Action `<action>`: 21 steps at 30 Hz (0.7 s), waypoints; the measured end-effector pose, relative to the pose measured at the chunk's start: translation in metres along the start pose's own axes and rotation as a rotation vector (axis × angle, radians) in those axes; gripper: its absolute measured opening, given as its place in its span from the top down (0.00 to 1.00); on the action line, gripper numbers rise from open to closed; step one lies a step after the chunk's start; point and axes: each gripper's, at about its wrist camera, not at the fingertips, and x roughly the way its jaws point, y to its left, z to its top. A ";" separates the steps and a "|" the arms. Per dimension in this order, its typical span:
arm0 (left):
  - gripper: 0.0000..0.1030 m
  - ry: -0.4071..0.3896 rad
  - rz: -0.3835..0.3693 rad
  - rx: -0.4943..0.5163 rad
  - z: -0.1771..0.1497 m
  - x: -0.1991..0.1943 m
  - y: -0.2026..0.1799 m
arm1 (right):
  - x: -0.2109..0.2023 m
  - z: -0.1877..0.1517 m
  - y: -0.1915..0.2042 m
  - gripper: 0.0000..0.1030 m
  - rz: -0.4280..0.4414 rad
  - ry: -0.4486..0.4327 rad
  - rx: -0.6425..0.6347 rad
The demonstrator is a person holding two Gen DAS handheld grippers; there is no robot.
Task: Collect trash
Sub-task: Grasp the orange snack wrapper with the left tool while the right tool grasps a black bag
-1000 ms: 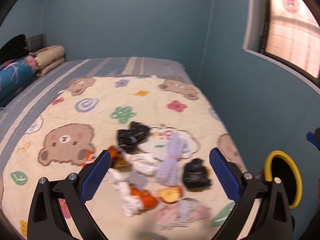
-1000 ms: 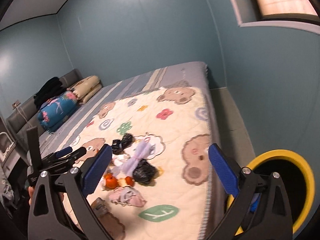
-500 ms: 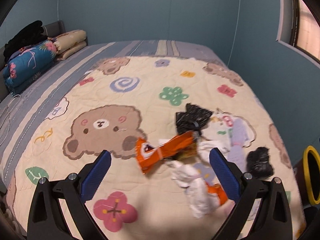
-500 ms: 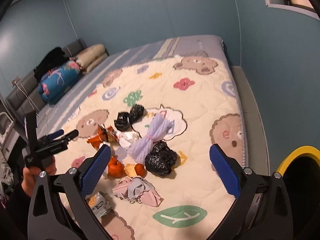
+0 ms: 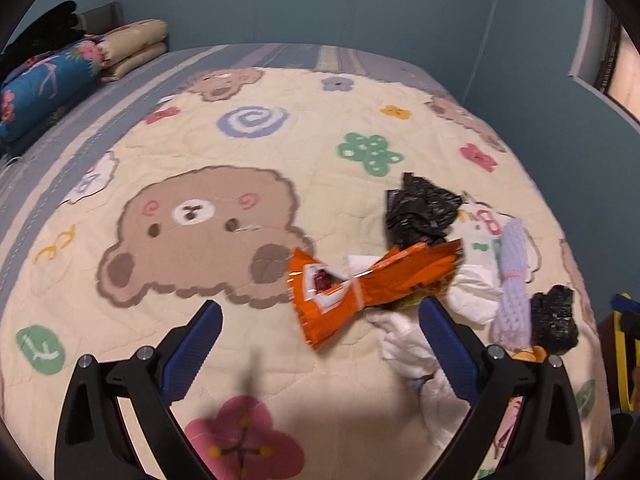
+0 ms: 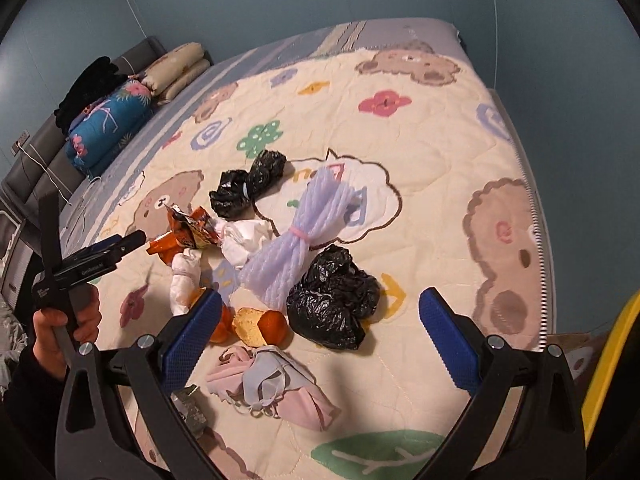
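Observation:
A pile of trash lies on the bear-print quilt [image 5: 200,220]. In the left wrist view an orange snack wrapper [image 5: 372,280] lies just ahead of my open left gripper [image 5: 320,344], with nothing between the fingers. Behind it are a black bag [image 5: 420,212], white tissue [image 5: 472,292], a lilac yarn bundle [image 5: 514,280] and another black bag [image 5: 554,320]. My right gripper [image 6: 320,332] hangs open above a black bag [image 6: 332,308], orange peels [image 6: 260,324] and crumpled face masks [image 6: 272,384]. The left gripper [image 6: 120,244] shows at the left, near the wrapper [image 6: 188,228].
A yellow-rimmed bin [image 6: 616,352] stands on the floor off the bed's right edge [image 6: 536,240]. Pillows and a folded blue blanket [image 6: 108,128] lie at the head of the bed. A hand [image 6: 60,328] holds the left gripper. Blue walls surround the bed.
Both grippers have moved in closer to the trash pile. The left one has swung left, so the orange wrapper now lies right ahead. The bin has slid to the frame edge.

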 end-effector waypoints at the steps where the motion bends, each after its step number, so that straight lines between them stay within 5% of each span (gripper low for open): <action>1: 0.08 -0.005 -0.017 0.011 0.001 0.000 -0.003 | 0.005 0.000 -0.001 0.08 0.001 0.008 0.001; 6: 0.08 -0.014 -0.076 0.112 0.009 0.007 -0.026 | 0.023 -0.001 -0.006 0.08 0.023 0.039 0.019; 11: 0.08 0.004 -0.028 0.163 0.015 0.030 -0.038 | 0.040 -0.002 -0.010 0.09 0.048 0.075 0.035; 13: 0.10 0.019 -0.048 0.133 0.016 0.040 -0.035 | 0.045 -0.003 -0.009 0.21 0.046 0.087 0.024; 21: 0.34 0.083 -0.074 0.154 0.005 0.071 -0.040 | 0.059 -0.007 -0.011 0.29 0.041 0.128 0.011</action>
